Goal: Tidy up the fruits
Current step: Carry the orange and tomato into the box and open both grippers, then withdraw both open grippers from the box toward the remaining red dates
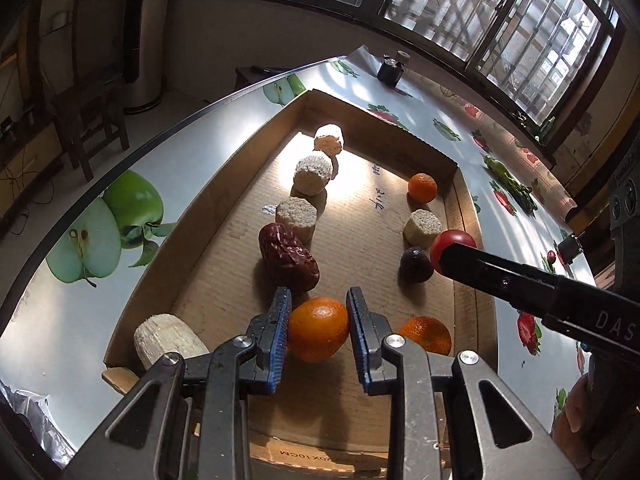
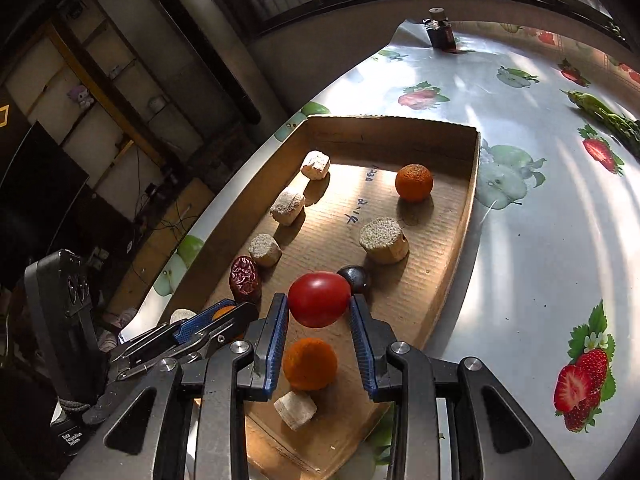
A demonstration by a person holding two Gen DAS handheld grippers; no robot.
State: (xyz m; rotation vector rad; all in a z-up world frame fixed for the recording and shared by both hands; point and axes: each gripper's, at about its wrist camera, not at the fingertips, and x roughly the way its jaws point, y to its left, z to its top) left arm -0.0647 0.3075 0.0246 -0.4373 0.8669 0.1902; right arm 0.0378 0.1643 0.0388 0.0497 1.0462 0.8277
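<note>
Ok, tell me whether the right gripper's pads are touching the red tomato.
Touching. In the right wrist view the right gripper has both blue pads pressed against the sides of the red tomato, which hangs clear above the cardboard tray.

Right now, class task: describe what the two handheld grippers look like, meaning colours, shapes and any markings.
Each gripper, left and right, has grey metal linkage arms with cut-out slots and silver rivets, black finger mounts and ribbed blue pads. The right one's black side carries white lettering, "DAS".

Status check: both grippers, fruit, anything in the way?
Left gripper shut on orange. Right gripper shut on tomato, over cardboard tray. Dark plum and second orange close beneath.
</note>
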